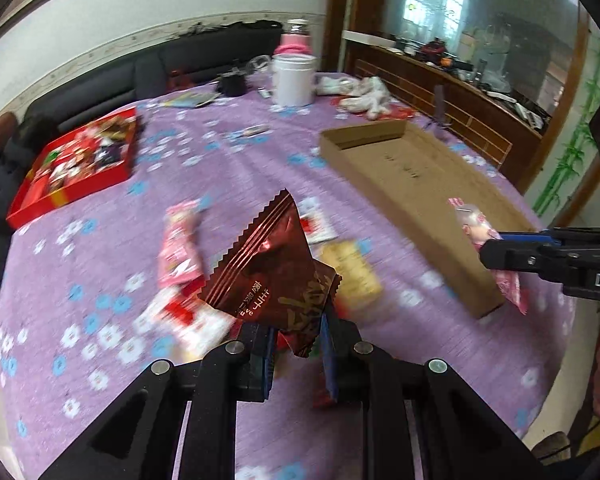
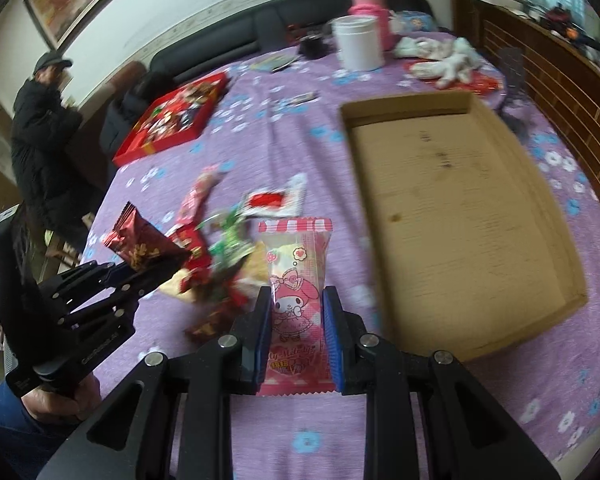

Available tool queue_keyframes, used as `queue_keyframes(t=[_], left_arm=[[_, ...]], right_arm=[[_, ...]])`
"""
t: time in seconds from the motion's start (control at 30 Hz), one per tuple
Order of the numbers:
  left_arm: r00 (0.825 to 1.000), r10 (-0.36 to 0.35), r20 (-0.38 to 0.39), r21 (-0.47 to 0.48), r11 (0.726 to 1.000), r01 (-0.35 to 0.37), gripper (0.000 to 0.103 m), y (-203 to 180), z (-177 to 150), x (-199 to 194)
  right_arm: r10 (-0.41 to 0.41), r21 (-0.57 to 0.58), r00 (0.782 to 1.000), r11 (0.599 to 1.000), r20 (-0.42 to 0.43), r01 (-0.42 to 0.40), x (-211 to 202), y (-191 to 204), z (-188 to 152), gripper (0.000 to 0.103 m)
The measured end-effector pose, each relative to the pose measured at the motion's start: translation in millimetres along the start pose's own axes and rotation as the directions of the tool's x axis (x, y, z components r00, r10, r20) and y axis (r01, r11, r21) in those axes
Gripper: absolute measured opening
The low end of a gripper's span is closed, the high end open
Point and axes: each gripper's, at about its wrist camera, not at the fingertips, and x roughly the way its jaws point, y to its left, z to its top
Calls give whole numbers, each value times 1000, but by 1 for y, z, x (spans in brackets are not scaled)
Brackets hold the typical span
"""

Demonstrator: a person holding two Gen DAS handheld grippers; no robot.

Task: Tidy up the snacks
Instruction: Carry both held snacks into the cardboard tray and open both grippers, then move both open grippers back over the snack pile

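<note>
tilting down, both grippers [image 1: 296,334] [image 2: 298,320] gripping packets [image 1: 268,264] [image 2: 296,280]

"My Melody" in script on pink snack packet [image 2: 296,304], white letters "DA" on right gripper [image 1: 487,255], cut off

Tablecloth [image 1: 260,160]: purple woven cloth, matt, printed with flowers. Cardboard box [image 2: 460,208]: plain brown corrugated board, dull and faintly scuffed. Brown snack packet [image 1: 272,276]: glossy foil-like film, serrated edge, gold lettering catching light. Pink snack packet [image 2: 296,300]: shiny plastic film, partly see-through near the top. Left gripper [image 1: 296,340] and right gripper [image 2: 296,340]: matt black plastic arms, bright metal pins, ribbed blue pads. Red box [image 2: 172,120]: smooth card with slight sheen. White container [image 1: 294,80]: smooth plastic. Sideboard [image 1: 460,92]: varnished wood
</note>
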Motion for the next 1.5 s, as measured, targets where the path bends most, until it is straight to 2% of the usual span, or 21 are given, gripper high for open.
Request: queue_keyframes(t=[0.23,0.43,0.57,0.7,0.83,0.97,1.0,1.03,1.07,1.1,1.13,1.17,1.27,1.4,1.5], left_arm=[[997,-73,-29,-9,997,73,19,-49,49,30],[991,-120,-53,-41,992,118,19,-85,92,72],[988,-127,-89,-78,990,120,19,-100,109,114],[986,-111,-126,-132,987,94,19,-102,122,153],[985,-90,-148,-156,986,67,19,-100,130,173],[988,-84,-130,-171,983,62,20,-100,135,179],[989,-80,-127,-172,983,57,22,-101,136,180],[989,-81,-127,-176,983,57,23,-101,136,181],[988,-80,-131,-180,982,56,30,-100,137,181],[988,-80,-129,-184,981,55,43,-100,137,181],[990,-76,-121,-191,980,52,52,-99,136,179],[991,-71,-116,-198,979,47,66,-98,135,177],[994,-71,-80,-225,973,51,70,-98,130,166],[993,-72,-89,-206,977,52,71,-111,120,164],[993,-69,-99,-191,980,49,71,-116,116,164]], right_arm=[[-7,30,1000,1000,8,7,-5,-59,32,23],[-3,56,999,998,-33,5,18,-108,68,23],[3,75,999,997,-53,1,47,-137,95,23],[-10,68,998,998,-69,14,76,-154,117,23],[-16,55,997,998,-80,21,95,-161,131,24],[-18,51,997,998,-78,22,104,-164,137,24],[-12,50,997,999,-77,16,105,-165,138,25],[-13,48,997,999,-74,17,105,-165,139,33],[-16,45,997,999,-70,19,104,-166,139,44],[-11,44,998,999,-63,14,102,-166,139,48],[-9,41,999,999,-54,11,99,-167,138,50],[-14,39,999,999,-50,16,97,-167,137,50],[15,66,999,998,-35,-13,87,-172,132,50],[-65,41,997,997,43,63,74,-170,113,50],[-68,63,997,996,38,65,73,-174,105,50]])
